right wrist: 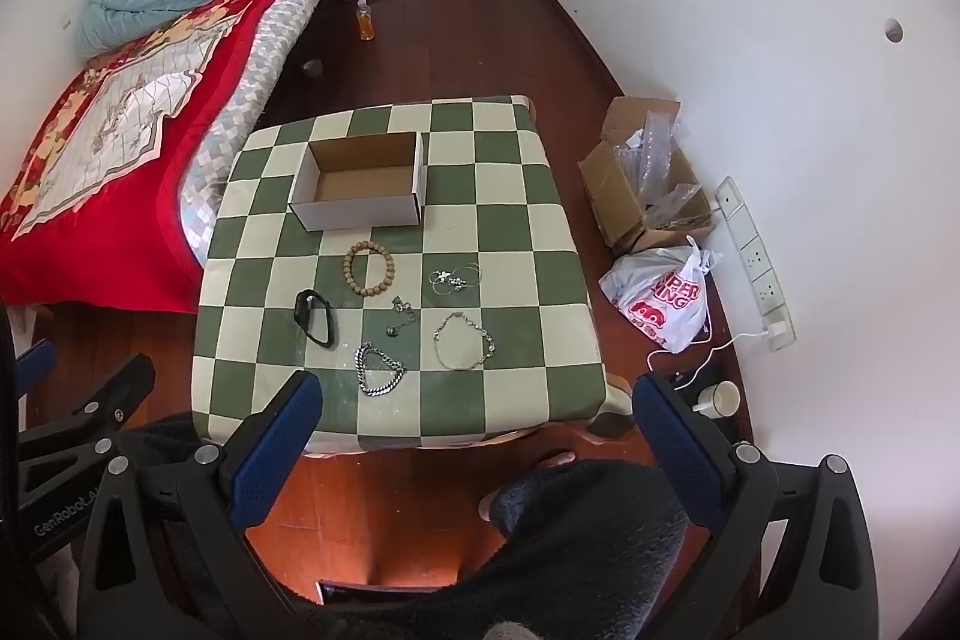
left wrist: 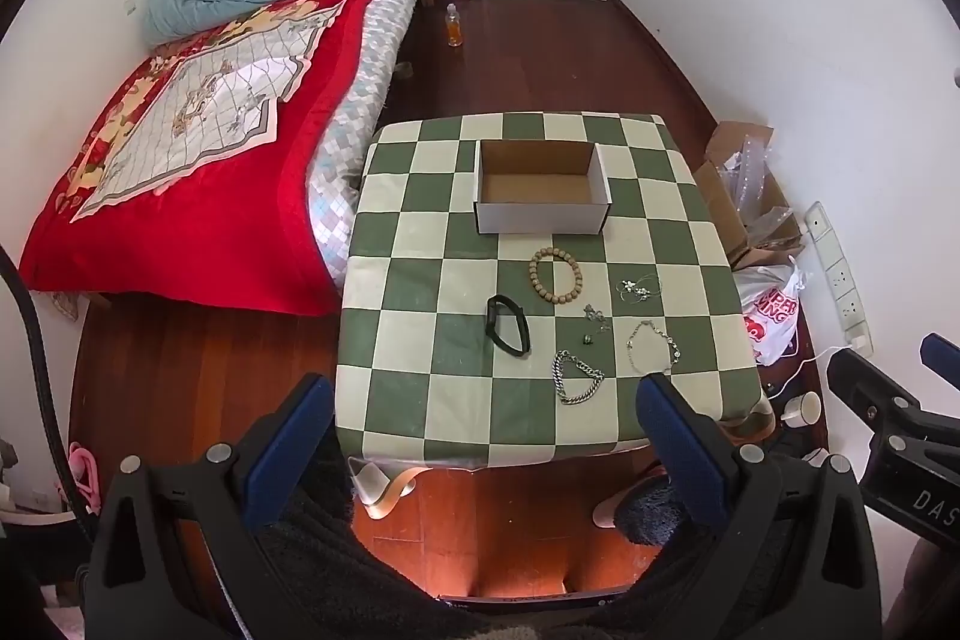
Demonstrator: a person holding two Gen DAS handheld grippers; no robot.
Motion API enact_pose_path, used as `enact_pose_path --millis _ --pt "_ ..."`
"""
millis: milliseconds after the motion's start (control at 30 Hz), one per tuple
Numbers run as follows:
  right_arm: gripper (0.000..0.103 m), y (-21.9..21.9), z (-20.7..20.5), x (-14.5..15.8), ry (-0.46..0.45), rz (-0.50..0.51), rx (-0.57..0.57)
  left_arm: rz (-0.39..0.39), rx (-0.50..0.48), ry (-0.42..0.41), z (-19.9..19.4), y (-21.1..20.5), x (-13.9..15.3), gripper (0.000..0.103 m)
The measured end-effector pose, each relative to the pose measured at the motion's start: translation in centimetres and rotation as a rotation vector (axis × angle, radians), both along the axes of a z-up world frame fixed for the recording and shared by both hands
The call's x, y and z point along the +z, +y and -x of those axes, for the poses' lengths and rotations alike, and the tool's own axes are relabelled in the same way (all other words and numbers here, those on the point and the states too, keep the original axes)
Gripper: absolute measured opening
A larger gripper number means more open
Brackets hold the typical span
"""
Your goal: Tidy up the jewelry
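An open, empty cardboard box (left wrist: 542,205) (right wrist: 360,211) stands at the far side of a green-and-cream checkered table (left wrist: 420,316) (right wrist: 528,292). In front of it lie a wooden bead bracelet (left wrist: 555,275) (right wrist: 368,269), a black band (left wrist: 507,333) (right wrist: 314,318), a chunky silver chain (left wrist: 576,377) (right wrist: 378,370), a thin silver bracelet (left wrist: 653,345) (right wrist: 464,342), a flower necklace (left wrist: 639,290) (right wrist: 454,278) and small earrings (left wrist: 594,319) (right wrist: 401,316). My left gripper (left wrist: 486,400) and right gripper (right wrist: 477,400) are both open and empty, held high above the table's near edge.
A bed with a red blanket (left wrist: 198,160) (right wrist: 108,112) stands left of the table. On the floor to the right are a carton (right wrist: 648,184), a plastic bag (right wrist: 666,301), a power strip (right wrist: 756,262) and a mug (right wrist: 720,399). A bottle (left wrist: 454,26) stands near the door.
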State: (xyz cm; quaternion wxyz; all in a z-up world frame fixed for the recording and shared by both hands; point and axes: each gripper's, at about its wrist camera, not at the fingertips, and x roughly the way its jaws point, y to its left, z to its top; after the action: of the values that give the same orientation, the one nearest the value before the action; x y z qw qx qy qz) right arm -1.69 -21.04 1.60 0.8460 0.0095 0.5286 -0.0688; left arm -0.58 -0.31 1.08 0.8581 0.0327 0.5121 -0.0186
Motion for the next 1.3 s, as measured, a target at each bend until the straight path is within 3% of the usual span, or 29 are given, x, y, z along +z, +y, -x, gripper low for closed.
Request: enact_pose_path --millis 1300 --pt "0.103 -0.2 0.1 1.3 -0.010 0.005 0.000 0.003 0.005 -0.022 0.0 -0.1 1.0 0.103"
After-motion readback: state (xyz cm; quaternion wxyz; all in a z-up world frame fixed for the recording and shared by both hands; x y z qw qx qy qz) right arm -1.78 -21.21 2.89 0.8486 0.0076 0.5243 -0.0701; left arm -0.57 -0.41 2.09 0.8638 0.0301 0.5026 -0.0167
